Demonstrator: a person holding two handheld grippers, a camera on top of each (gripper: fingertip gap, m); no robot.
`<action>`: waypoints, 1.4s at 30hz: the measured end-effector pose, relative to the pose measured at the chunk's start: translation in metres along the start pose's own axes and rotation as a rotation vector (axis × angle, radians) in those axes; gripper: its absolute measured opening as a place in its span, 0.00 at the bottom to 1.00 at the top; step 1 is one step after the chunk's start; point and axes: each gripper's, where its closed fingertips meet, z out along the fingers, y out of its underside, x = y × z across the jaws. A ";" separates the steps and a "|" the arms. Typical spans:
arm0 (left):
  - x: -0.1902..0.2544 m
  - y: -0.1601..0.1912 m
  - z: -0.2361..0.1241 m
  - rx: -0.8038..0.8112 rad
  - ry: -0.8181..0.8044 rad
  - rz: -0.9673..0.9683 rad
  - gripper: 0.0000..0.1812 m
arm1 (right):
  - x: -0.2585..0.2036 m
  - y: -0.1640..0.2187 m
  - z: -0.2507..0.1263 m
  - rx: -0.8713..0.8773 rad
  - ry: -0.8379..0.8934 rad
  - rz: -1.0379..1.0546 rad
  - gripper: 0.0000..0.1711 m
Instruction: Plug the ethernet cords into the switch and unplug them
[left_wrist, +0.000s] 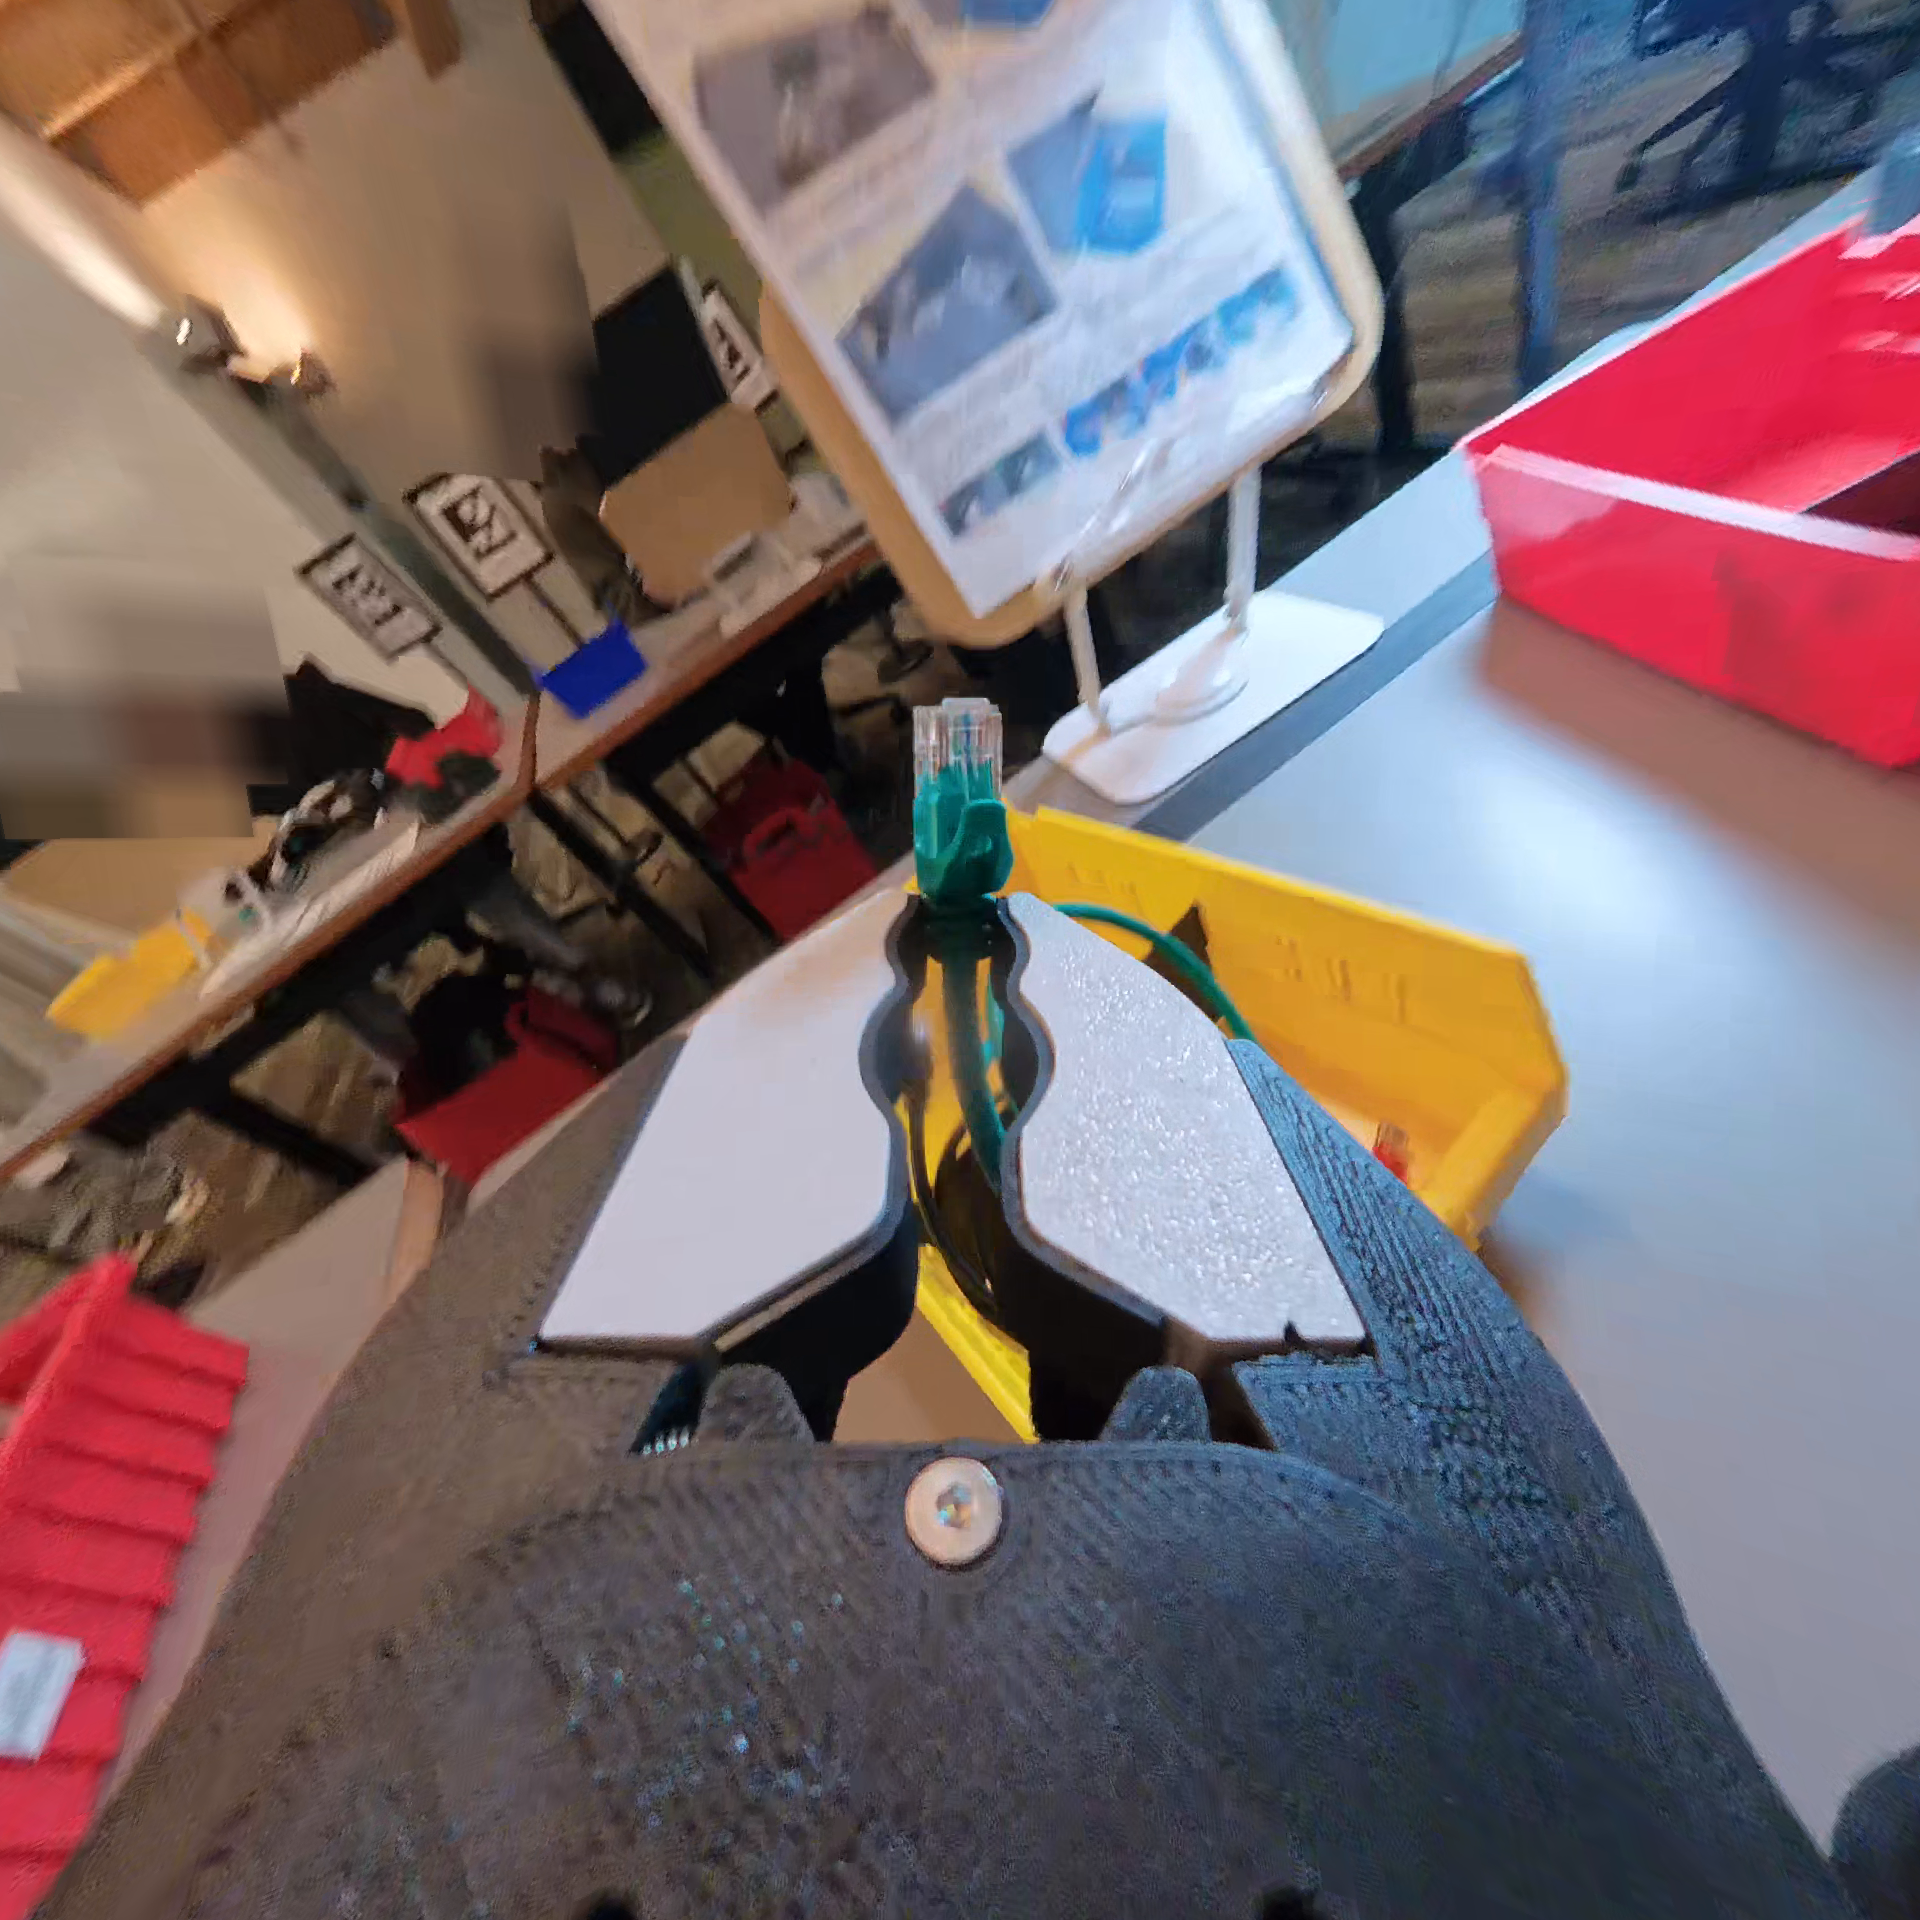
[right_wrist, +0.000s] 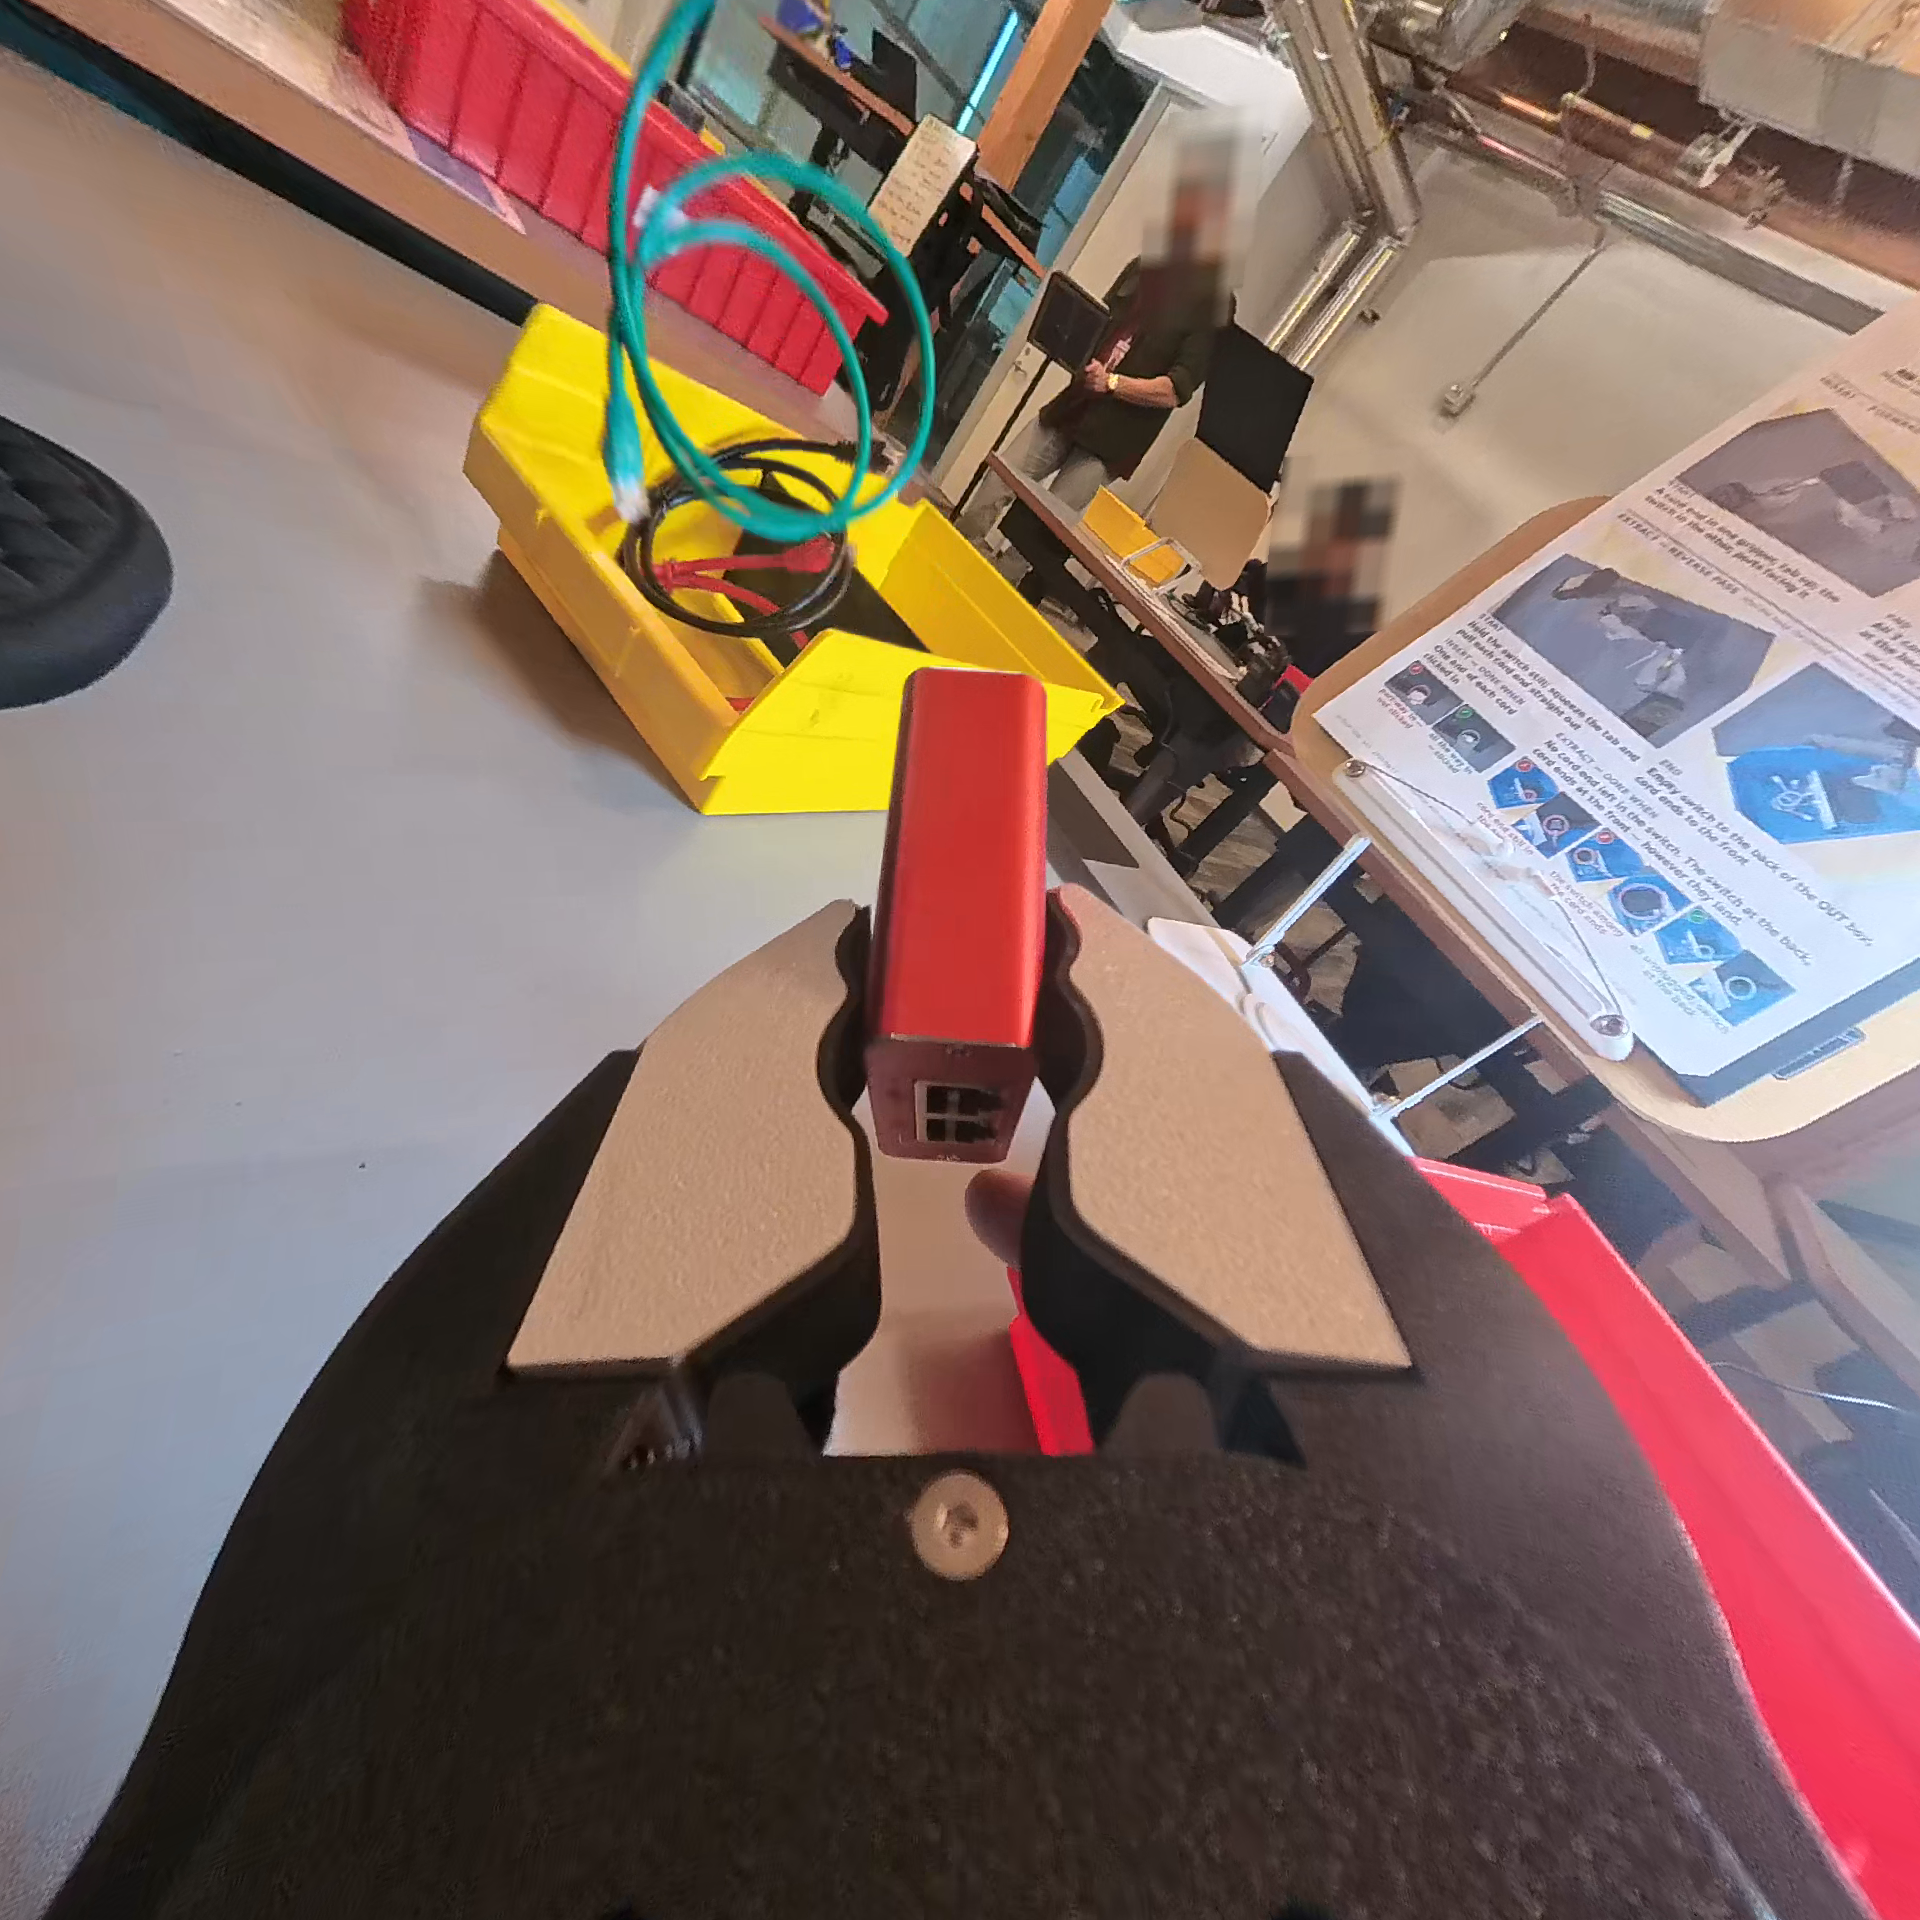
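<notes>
Left wrist view – green plug (left_wrist: 956, 790) pinched; right wrist view – red switch (right_wrist: 961, 883) clamped.

Workshop: long benches (left_wrist: 665, 717), parts bins (right_wrist: 623, 582), exposed ducts (right_wrist: 1382, 156).

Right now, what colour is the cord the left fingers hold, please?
Green cord, clearest in the left wrist view.

A teal-green ethernet cord (left_wrist: 958, 831) with a clear plastic plug. An orange-red metal switch (right_wrist: 961, 883). A bright yellow plastic bin (right_wrist: 831, 717) holding black (right_wrist: 717, 603) and red (right_wrist: 748, 569) cords. Red plastic trays (left_wrist: 1704, 540) on a pale grey table (right_wrist: 312, 831).
</notes>
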 end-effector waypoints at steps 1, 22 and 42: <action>0.002 -0.020 -0.008 0.018 0.053 0.016 0.07 | 0.001 -0.001 -0.001 0.005 0.005 0.003 0.17; 0.283 0.055 0.057 -0.281 0.944 -0.081 0.07 | -0.015 -0.005 -0.008 0.036 -0.079 -0.108 0.17; 0.300 0.054 0.051 -0.126 0.962 -0.218 0.04 | -0.036 0.015 -0.002 -0.039 -0.188 -0.152 0.17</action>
